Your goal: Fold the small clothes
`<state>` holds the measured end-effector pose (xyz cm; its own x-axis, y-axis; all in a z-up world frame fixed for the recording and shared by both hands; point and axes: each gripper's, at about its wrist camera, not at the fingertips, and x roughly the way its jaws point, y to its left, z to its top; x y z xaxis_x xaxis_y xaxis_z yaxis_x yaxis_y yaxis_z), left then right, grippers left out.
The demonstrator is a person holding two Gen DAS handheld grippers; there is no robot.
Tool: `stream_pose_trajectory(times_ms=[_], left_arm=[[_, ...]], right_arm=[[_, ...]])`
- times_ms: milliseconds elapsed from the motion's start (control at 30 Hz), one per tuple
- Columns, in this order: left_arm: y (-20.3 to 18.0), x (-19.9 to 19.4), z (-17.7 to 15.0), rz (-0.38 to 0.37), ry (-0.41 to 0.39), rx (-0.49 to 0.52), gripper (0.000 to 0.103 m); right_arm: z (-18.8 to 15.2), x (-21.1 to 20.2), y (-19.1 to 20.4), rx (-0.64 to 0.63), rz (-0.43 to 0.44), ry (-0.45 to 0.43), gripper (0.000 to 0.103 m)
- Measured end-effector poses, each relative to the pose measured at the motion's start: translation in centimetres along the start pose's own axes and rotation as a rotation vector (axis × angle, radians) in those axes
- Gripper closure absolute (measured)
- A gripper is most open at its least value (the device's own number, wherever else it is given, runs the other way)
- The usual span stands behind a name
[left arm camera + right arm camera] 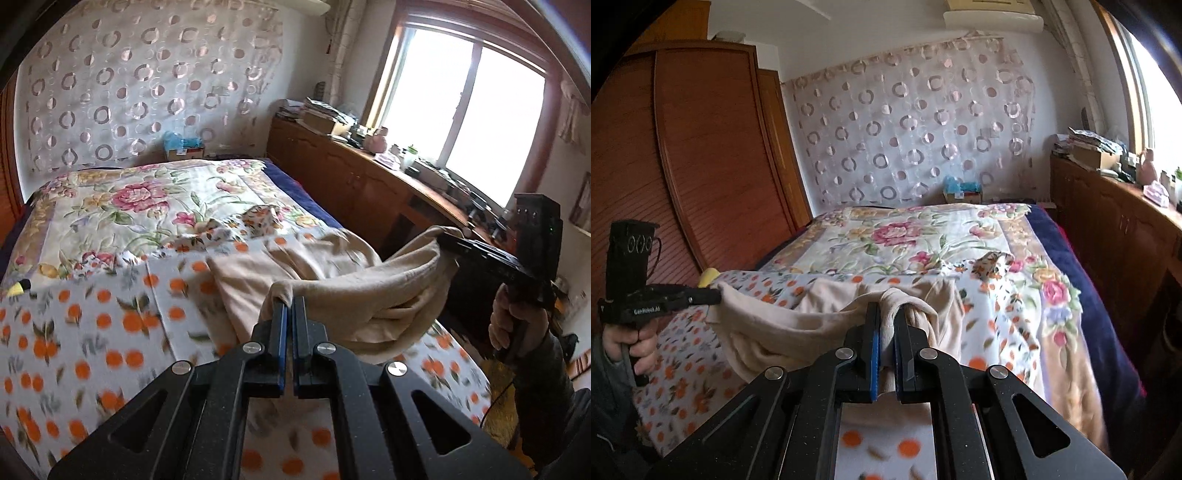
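Observation:
A beige garment (369, 295) hangs stretched between both grippers above the bed, its lower part trailing on the orange-print blanket (92, 332). My left gripper (290, 304) is shut on one edge of the garment. My right gripper (888, 314) is shut on the other bunched edge (897, 295). In the left wrist view the right gripper (448, 236) shows at the right, pinching the cloth. In the right wrist view the left gripper (716, 293) shows at the left, holding the garment (798, 332).
A small floral-print garment (258, 218) lies crumpled on the floral quilt (129, 206) behind. A yellow object (16, 288) lies at the bed's left edge. A wooden cabinet (351, 181) with clutter runs along the right under the window. A wooden wardrobe (701, 166) stands left.

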<state>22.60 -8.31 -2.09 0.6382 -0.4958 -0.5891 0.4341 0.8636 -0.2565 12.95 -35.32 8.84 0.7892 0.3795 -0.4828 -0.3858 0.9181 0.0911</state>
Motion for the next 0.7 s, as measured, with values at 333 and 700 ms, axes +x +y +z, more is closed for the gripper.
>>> stream_pose_trajectory(times_ms=[333, 700], left_arm=[[4.7, 7.1, 4.0, 0.055, 0.066, -0.039, 0.100], [6.6, 9.2, 3.0, 0.067, 0.149, -0.033, 0.077]], right_arm=[[4.5, 7.6, -1.0, -0.011, -0.033, 0.093, 0.097], [6.5, 9.3, -1.0, -0.033, -0.118, 0.156, 0.059]])
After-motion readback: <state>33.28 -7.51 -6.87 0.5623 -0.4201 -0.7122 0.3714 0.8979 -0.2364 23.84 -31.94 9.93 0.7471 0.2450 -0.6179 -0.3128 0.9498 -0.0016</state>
